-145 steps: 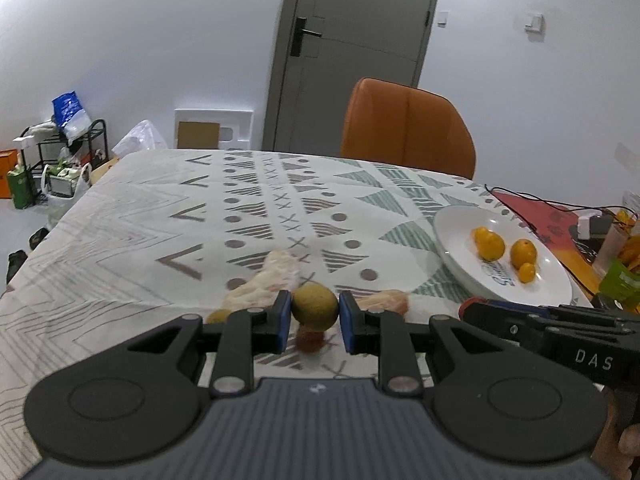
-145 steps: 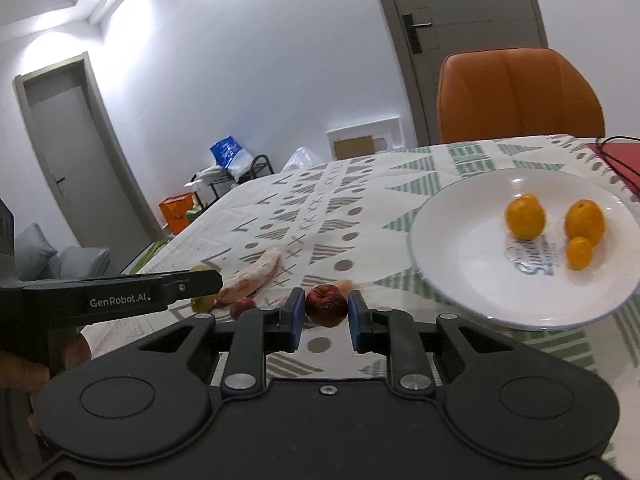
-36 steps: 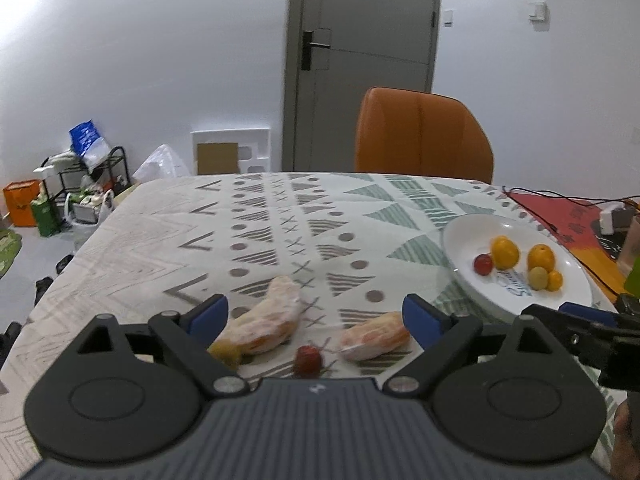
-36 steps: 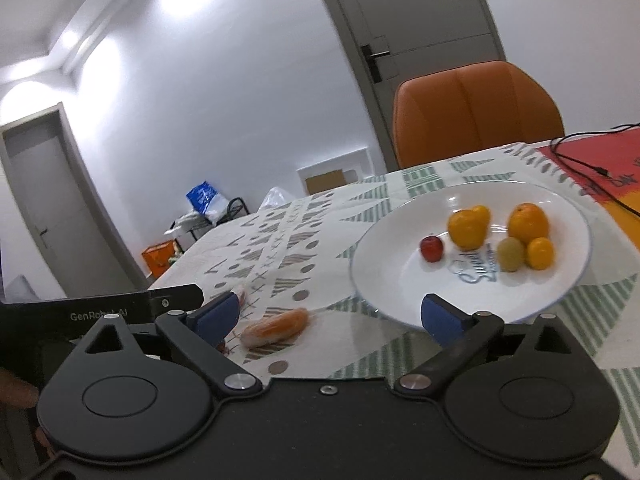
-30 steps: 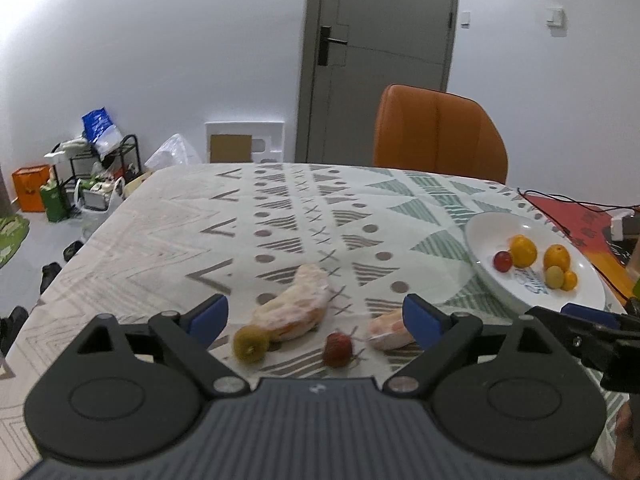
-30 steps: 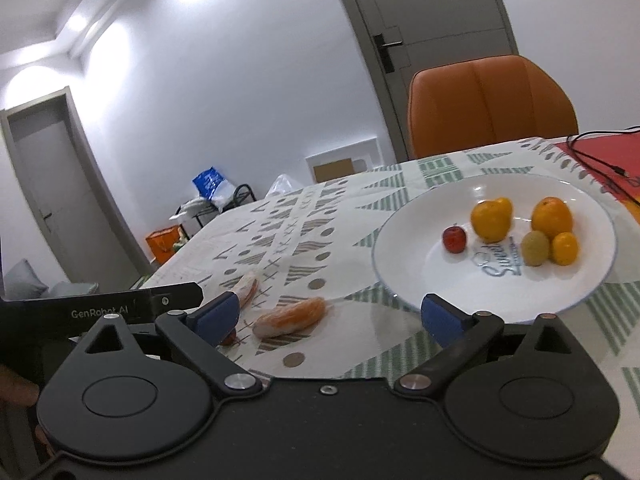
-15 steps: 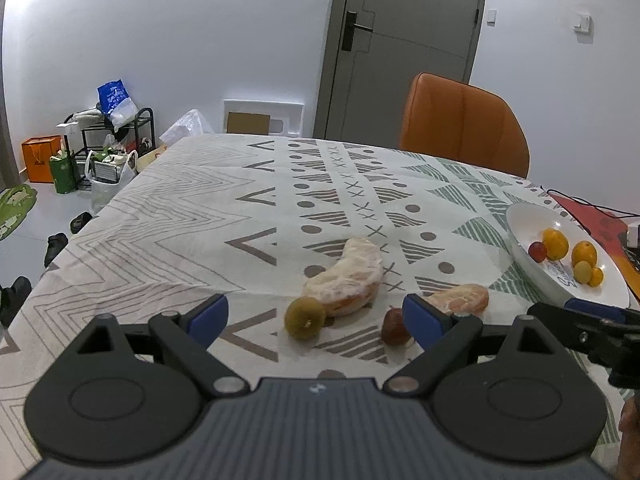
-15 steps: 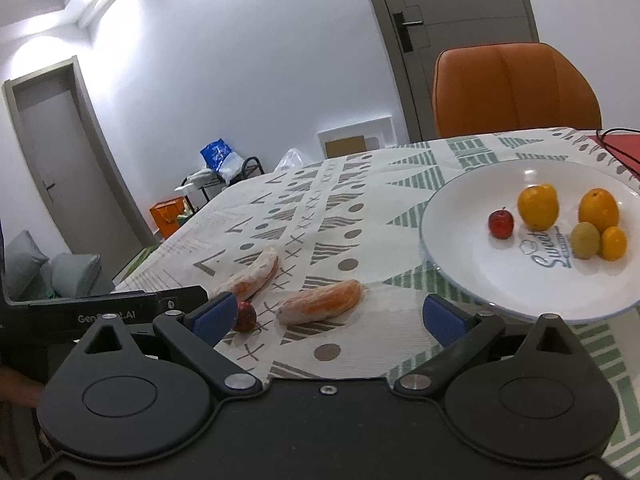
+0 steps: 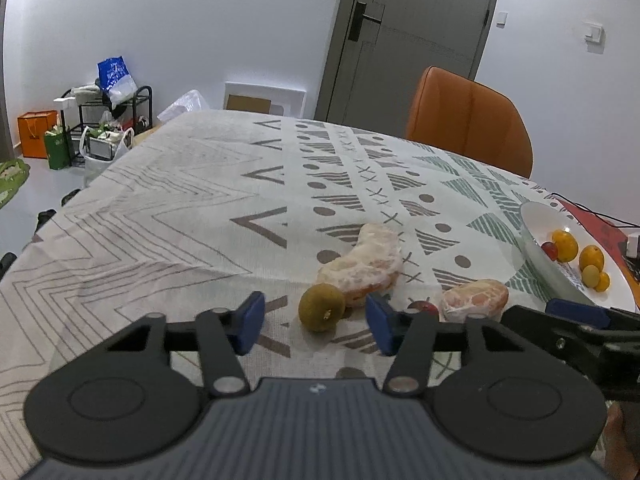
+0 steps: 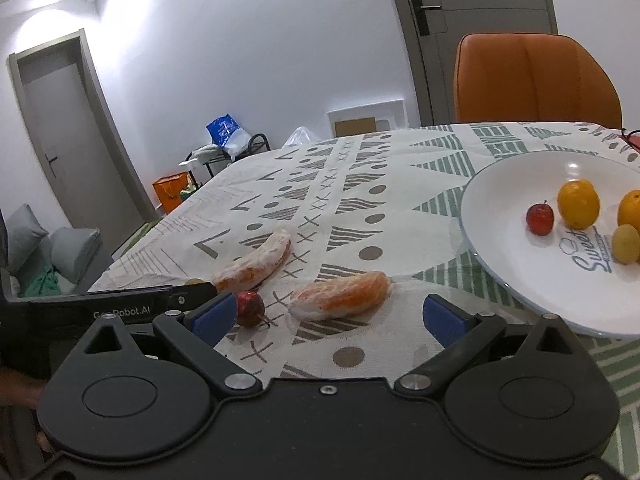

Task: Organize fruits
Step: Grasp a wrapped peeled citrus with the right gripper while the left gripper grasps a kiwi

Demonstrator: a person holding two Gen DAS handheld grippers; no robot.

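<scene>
A green-brown kiwi [image 9: 322, 307] lies on the patterned tablecloth between the blue pads of my left gripper [image 9: 316, 322], which is open around it without touching. Behind it rests a long peeled citrus wedge [image 9: 362, 266], also seen as citrus wedge [image 10: 256, 264]. A small red fruit [image 10: 250, 308] lies by the left pad of my right gripper [image 10: 330, 316], which stands wide open over a second peeled wedge [image 10: 340, 294]. The white plate [image 10: 500, 240] at the right holds a red fruit [image 10: 540, 219], oranges [image 10: 578, 204] and a small green fruit [image 10: 626, 243].
An orange chair [image 9: 468, 124] stands at the table's far side before a grey door [image 9: 404, 36]. A rack with bags [image 9: 100, 120] is on the floor at the left. A red mat with a black cable [image 9: 596, 224] lies beyond the plate [image 9: 536, 240].
Both grippers have moved left from the plate and down toward the fruits on the cloth. The left gripper's pads have narrowed around the kiwi. The right gripper stays wide open.
</scene>
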